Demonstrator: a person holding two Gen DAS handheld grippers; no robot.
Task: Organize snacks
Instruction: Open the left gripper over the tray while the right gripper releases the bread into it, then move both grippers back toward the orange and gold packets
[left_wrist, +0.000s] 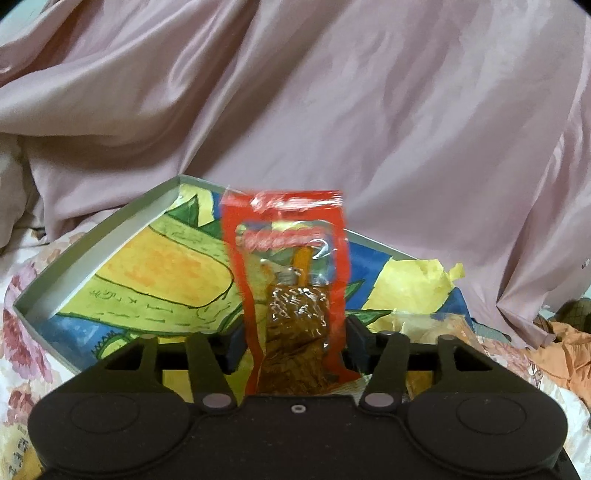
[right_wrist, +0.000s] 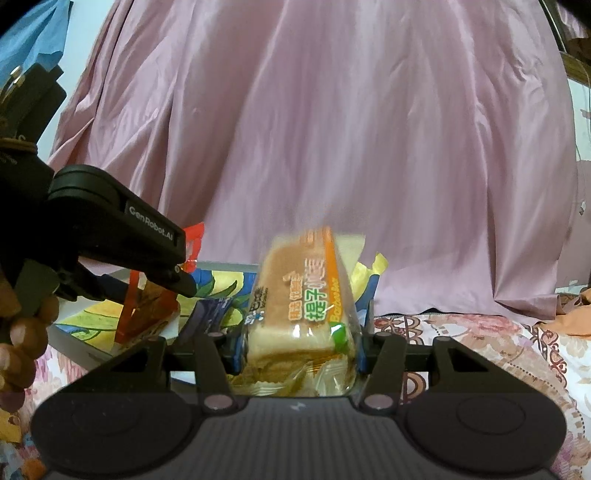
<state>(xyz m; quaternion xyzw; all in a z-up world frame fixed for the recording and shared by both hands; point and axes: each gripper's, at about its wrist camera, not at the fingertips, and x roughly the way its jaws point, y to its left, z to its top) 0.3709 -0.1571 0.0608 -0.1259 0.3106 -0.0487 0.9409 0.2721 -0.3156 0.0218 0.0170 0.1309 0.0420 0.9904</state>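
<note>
Left gripper (left_wrist: 295, 341): jaws spread wider than the red-edged snack packet (left_wrist: 295, 295), which stands upright between them; pad contact cannot be told.
Right gripper (right_wrist: 301, 347): jaws pinching a wrapped bread slice pack (right_wrist: 299, 306) by its sides, held upright.
Box (left_wrist: 92, 240): shallow grey-walled tray lined with a yellow, green and blue picture, lying on the floral bed cover (left_wrist: 22, 321); both packets hang just above it.
Backdrop: creased pink cloth (left_wrist: 332, 110) behind the box.
Person's hand (right_wrist: 18, 332): fingers gripping the left gripper's handle, seen at the right view's left edge.
</note>
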